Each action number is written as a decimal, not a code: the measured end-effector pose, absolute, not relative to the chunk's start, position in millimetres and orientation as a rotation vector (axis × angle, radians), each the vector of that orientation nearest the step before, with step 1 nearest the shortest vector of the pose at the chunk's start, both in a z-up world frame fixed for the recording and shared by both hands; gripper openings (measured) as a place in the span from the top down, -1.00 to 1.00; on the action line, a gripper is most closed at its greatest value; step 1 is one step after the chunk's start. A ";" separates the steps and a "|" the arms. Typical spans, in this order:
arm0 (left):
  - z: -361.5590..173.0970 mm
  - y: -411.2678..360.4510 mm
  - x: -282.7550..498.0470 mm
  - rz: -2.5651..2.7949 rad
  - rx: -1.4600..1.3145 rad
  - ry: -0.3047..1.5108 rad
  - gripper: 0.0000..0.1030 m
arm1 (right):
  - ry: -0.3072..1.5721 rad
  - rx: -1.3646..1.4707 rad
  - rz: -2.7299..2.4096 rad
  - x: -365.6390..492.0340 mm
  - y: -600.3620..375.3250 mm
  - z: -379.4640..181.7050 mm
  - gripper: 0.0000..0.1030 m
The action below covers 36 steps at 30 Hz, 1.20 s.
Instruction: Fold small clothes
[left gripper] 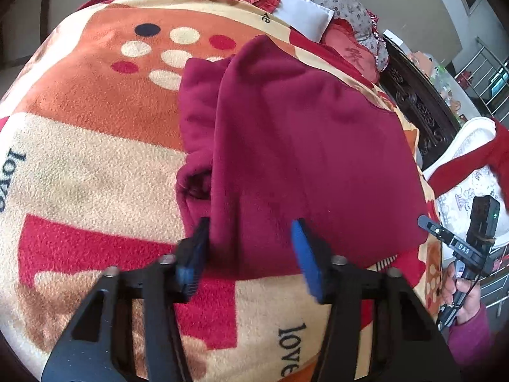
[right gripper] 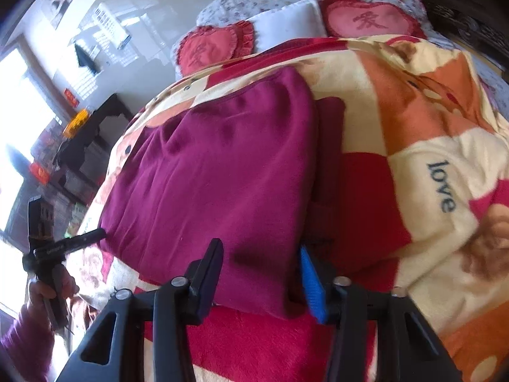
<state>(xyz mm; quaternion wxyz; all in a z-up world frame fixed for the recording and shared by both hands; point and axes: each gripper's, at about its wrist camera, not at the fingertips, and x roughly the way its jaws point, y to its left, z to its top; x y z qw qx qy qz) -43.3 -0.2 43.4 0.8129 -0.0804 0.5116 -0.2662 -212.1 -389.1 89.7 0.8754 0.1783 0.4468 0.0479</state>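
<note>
A maroon garment (left gripper: 302,146) lies partly folded on the patterned blanket (left gripper: 95,146); it also shows in the right wrist view (right gripper: 216,175). My left gripper (left gripper: 251,242) is open with its blue pads either side of the garment's near edge, not closed on it. My right gripper (right gripper: 261,273) is open over the garment's near edge. A hand-held gripper (left gripper: 467,248) shows at the right of the left wrist view, off the garment's corner, and another (right gripper: 54,248) at the left of the right wrist view.
Red heart cushions (right gripper: 216,47) and a white pillow (right gripper: 289,22) lie at the bed's head. A dark carved bed frame (left gripper: 420,108) runs along one side. A chair with red cloth (left gripper: 470,156) stands beside the bed. Dark furniture (right gripper: 92,137) stands by the window.
</note>
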 end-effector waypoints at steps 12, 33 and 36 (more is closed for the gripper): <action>44.4 31.1 -64.0 -0.563 -0.180 1.064 0.85 | 0.952 0.332 0.147 -240.1 -390.2 108.2 0.89; 44.8 8.2 -40.4 -0.543 -0.196 1.065 0.76 | 0.923 0.328 0.231 -172.9 -328.4 136.8 0.09; 42.3 14.7 -41.8 -0.545 -0.218 1.067 0.87 | 0.953 0.318 0.274 -153.5 -306.7 131.3 0.09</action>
